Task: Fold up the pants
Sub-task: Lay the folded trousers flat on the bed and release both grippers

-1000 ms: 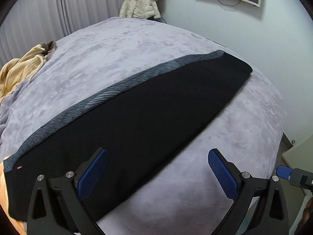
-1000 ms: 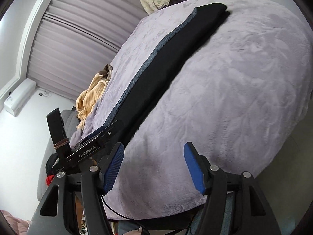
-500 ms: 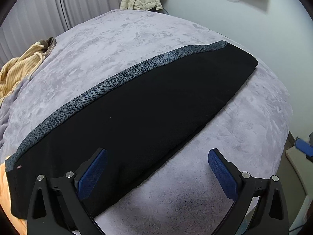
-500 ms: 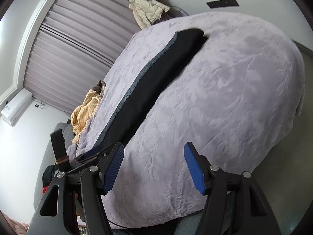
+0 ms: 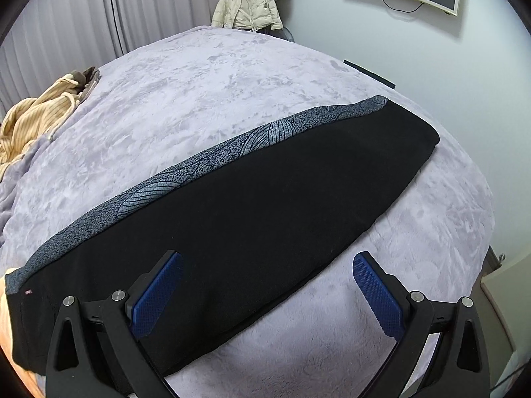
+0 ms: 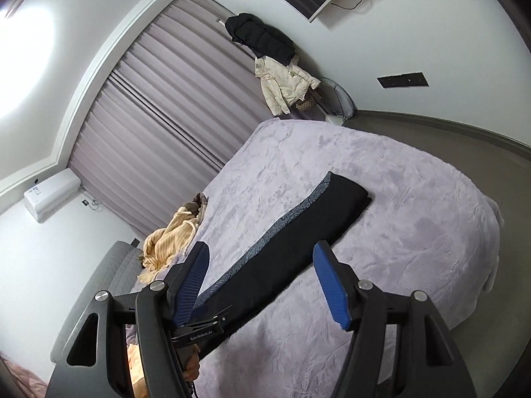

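The black pants (image 5: 252, 212) lie flat and folded lengthwise on the lilac bed cover (image 5: 205, 93), with a grey patterned stripe (image 5: 212, 162) along their far edge. My left gripper (image 5: 267, 290) is open and empty, hovering just above the near part of the pants. In the right wrist view the pants (image 6: 298, 242) stretch diagonally across the bed. My right gripper (image 6: 262, 282) is open and empty, held high above the bed. The left gripper's body (image 6: 199, 331) shows below it.
A tan striped garment (image 5: 30, 122) lies bunched at the bed's left side, also in the right wrist view (image 6: 172, 238). Jackets (image 6: 282, 79) hang by the curtain. The bed edge and floor (image 6: 464, 146) are to the right. A grey sofa (image 6: 103, 285) stands on the left.
My right gripper has risen well above the bed and now looks down on the whole of it. My left gripper has lifted a little. The pants have not moved.
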Tool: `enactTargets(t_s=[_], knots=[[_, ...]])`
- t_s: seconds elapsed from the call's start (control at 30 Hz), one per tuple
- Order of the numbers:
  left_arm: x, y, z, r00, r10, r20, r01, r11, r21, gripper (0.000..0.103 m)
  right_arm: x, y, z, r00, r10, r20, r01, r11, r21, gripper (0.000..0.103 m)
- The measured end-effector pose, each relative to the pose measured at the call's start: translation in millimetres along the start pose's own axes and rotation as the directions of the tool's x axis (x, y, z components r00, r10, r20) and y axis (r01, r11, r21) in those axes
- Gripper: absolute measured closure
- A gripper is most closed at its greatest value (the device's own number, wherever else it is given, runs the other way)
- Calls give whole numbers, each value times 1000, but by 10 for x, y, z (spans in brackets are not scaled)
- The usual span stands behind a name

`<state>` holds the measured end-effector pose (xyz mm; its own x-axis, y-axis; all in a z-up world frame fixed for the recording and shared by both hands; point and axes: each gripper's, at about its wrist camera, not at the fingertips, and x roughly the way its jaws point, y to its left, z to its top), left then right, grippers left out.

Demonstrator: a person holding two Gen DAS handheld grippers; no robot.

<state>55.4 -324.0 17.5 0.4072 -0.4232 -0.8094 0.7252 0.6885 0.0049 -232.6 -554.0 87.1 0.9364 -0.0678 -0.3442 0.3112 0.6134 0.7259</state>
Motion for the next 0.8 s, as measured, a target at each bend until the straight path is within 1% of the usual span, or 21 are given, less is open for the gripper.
enactTargets(t_s=[0.17,0.33,0.5,0.7,0.8], knots=[[101,-4,61,1000,9,-18,-9,1000,-22,0,174,-119,-128,998,-5,-58,6,1000,24,34],[192,22,79,999,24,-30,-25,999,-33,0,224,-199,-83,998,-21,-56,22,999,28,34],[255,72,104,999,18,-40,-21,998,-61,0,328,-282,-30,997,-26,-68,29,999,43,34],[295,78,117,999,32,-12,-32,997,-64,0,640,-461,-53,992,-46,-115,54,996,72,34],[384,93,117,999,35,-19,-36,997,-75,0,798,-552,-84,988,-51,-146,65,994,92,34]])
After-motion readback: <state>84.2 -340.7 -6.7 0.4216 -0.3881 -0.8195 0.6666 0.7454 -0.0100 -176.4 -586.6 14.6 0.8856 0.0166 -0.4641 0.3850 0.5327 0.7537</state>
